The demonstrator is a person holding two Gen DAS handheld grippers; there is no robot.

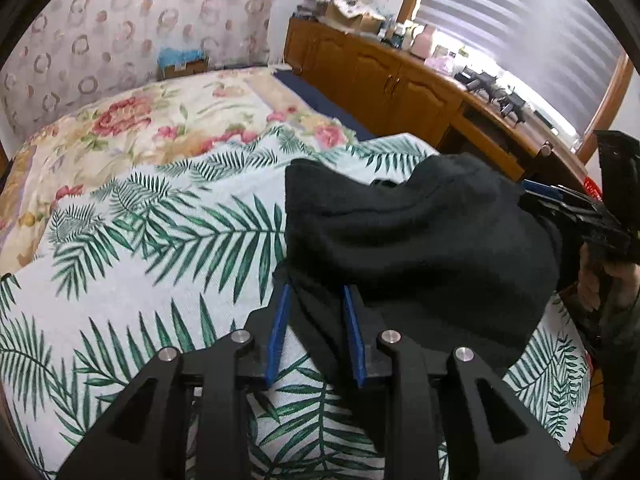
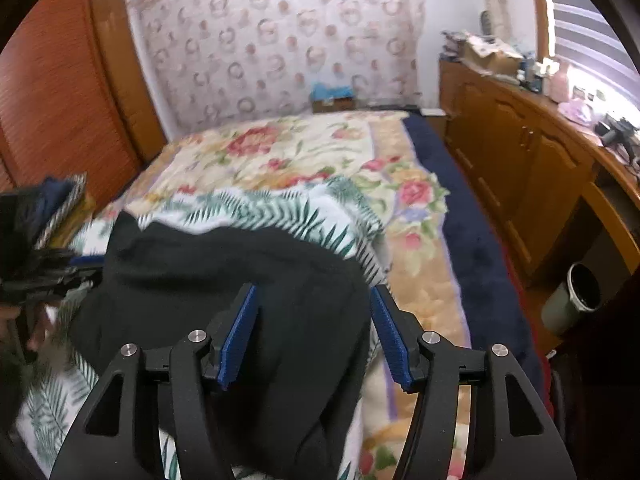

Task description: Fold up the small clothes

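With both pairs of blue-padded jaws apart, the left gripper [image 1: 314, 300] and right gripper [image 2: 314, 300] straddled the black knitted garment [image 1: 420, 240] at lower centre, seemingly releasing it onto the palm-leaf printed cloth [image 1: 140, 240] to lie flat.

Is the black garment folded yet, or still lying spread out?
Partly folded. The black garment lies doubled over in a rumpled heap on the palm-leaf cloth, its upper layer bulging rather than flat. Whether the edges line up cannot be told.
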